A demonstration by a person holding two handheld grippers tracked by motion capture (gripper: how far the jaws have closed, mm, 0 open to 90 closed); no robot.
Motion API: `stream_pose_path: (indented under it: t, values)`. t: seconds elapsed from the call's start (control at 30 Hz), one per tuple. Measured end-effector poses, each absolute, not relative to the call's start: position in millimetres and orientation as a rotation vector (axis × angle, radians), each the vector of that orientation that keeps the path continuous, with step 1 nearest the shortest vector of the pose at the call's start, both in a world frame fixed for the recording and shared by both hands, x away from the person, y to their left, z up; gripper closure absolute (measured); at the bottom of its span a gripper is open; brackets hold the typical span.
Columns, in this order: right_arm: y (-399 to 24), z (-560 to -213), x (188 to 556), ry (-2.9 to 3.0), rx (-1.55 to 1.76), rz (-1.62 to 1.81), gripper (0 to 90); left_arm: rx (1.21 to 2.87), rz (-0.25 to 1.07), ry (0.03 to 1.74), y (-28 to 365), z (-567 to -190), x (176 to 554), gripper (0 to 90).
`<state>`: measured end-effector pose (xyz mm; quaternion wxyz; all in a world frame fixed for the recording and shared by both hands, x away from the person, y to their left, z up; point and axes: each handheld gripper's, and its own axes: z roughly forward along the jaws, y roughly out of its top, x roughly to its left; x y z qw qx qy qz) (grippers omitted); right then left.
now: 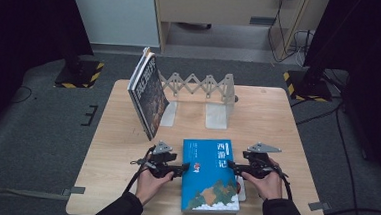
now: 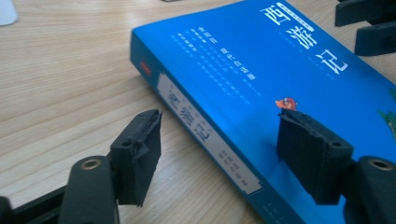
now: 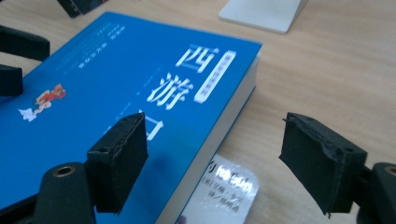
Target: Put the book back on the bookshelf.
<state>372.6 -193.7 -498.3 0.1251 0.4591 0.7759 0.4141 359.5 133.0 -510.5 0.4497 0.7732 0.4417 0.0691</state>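
At the near centre of the desk (image 1: 117, 133), the blue book (image 1: 209, 176) lies flat, cover up. The left hand-held gripper (image 1: 184, 167) straddles the book's spine edge, jaws apart, pads not pressing. The right hand-held gripper (image 1: 231, 165) straddles the opposite page edge, jaws likewise apart. A second book (image 1: 148, 92) leans upright against the white expanding book stand (image 1: 204, 88) behind.

A light wooden table (image 1: 273, 117) carries a thick blue paperback book (image 1: 209, 176) lying flat near its front edge, with a white expanding bookend rack (image 1: 206, 96) behind that book, propping a dark leaning book (image 1: 149, 96).
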Motion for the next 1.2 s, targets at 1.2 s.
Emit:
stream_pose_path:
  t: [1.2]
  values:
    - [-178, -509, 375, 2.313, 1.451, 1.281, 28.6, 1.750, -0.027, 1.121, 118, -543, 377, 2.2]
